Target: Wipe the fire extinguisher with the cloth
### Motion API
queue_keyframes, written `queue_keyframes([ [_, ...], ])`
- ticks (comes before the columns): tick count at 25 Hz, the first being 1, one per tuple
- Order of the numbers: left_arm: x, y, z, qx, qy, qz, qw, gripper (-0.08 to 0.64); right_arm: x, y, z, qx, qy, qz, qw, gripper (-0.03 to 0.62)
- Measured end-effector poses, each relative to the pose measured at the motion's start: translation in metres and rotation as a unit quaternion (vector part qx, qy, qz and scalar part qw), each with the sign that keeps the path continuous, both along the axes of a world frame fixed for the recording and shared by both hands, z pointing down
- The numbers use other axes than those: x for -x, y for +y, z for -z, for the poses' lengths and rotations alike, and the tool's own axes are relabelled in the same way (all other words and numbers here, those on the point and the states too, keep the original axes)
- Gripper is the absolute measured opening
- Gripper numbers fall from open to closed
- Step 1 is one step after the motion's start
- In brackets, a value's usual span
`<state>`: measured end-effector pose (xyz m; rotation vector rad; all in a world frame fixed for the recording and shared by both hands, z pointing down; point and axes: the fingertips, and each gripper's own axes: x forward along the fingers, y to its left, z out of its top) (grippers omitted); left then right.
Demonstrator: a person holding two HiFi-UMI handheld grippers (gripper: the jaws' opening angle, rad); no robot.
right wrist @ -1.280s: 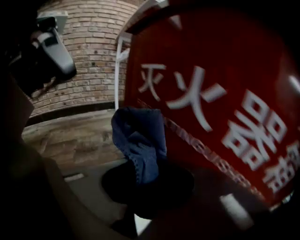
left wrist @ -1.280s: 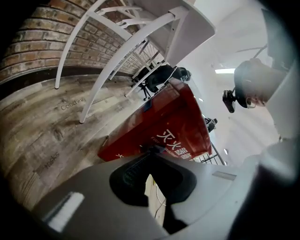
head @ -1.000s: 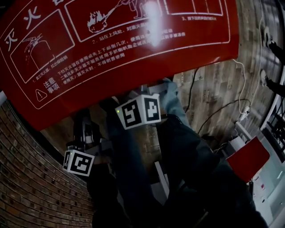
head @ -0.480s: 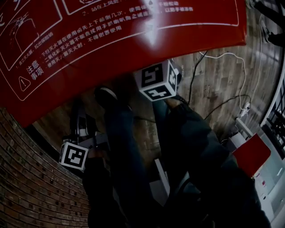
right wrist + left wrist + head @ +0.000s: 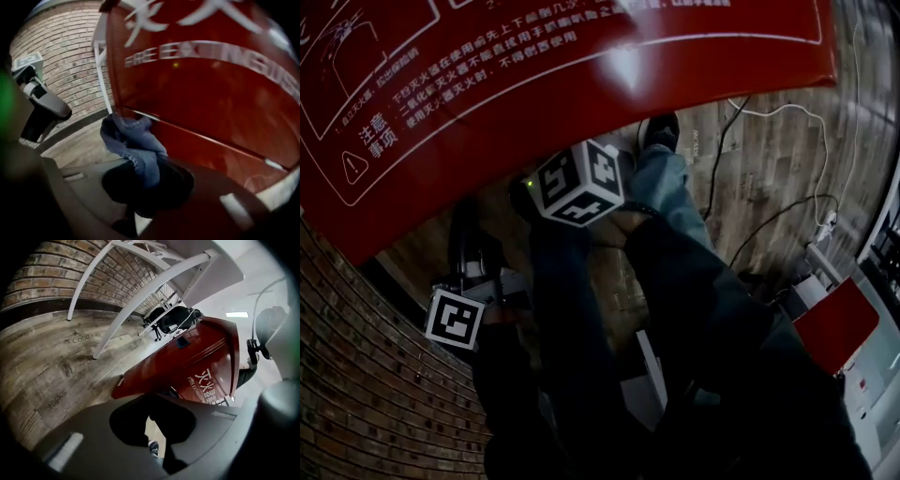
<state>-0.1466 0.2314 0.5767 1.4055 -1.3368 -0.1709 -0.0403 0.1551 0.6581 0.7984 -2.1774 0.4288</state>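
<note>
The fire extinguisher cabinet (image 5: 581,84) is a red box with white instruction print on top. Its front (image 5: 211,93) fills the right gripper view, and it also shows ahead in the left gripper view (image 5: 187,366). My right gripper (image 5: 143,187) is shut on a bunched blue cloth (image 5: 133,140), which touches the box's lower front ledge. In the head view only its marker cube (image 5: 581,183) shows, at the box's near edge. My left gripper (image 5: 152,437) hangs lower left, away from the box. Its jaws are nearly together with nothing between them.
A brick wall (image 5: 366,394) runs along the left and wood floor (image 5: 759,169) lies to the right, crossed by cables (image 5: 769,220). The person's legs (image 5: 675,309) stand below the grippers. White frame legs (image 5: 117,319) rise near the box. A red-topped unit (image 5: 834,328) sits at far right.
The right gripper's cube swung up and to the right, then came back down and left while rolling. The left gripper's cube has stayed about where it was.
</note>
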Motion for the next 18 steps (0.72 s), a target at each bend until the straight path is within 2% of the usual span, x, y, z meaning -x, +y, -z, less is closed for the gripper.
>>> queue_keyframes([
  [4, -0.006, -0.009, -0.002, -0.001, 0.005, -0.005, 1.0, -0.002, -0.096, -0.019, -0.008, 0.006, 0.046, -0.081, 0.996, 0.055],
  [7, -0.017, -0.015, 0.0, -0.002, 0.01, -0.014, 0.9998, -0.002, -0.169, -0.038, -0.003, 0.007, 0.08, -0.173, 0.982, 0.055],
  [9, -0.022, -0.02, 0.002, -0.005, 0.013, -0.016, 0.9998, -0.002, -0.195, -0.043, 0.002, 0.013, 0.084, -0.218, 0.972, 0.057],
  [10, -0.025, -0.022, 0.003, -0.005, 0.013, -0.015, 0.9998, -0.002, -0.197, -0.043, 0.006, 0.015, 0.081, -0.225, 0.971, 0.057],
  [12, -0.028, -0.021, 0.008, -0.001, 0.006, -0.014, 0.9999, -0.002, -0.177, -0.041, 0.024, 0.009, 0.064, -0.207, 0.976, 0.055],
  [15, -0.032, -0.019, 0.023, 0.003, -0.021, -0.025, 0.9995, -0.002, -0.113, -0.031, 0.073, -0.018, 0.005, -0.133, 0.991, 0.055],
  [18, -0.043, -0.023, 0.049, -0.005, -0.017, -0.024, 0.9995, -0.002, -0.057, -0.015, 0.133, -0.029, -0.06, -0.07, 0.995, 0.055],
])
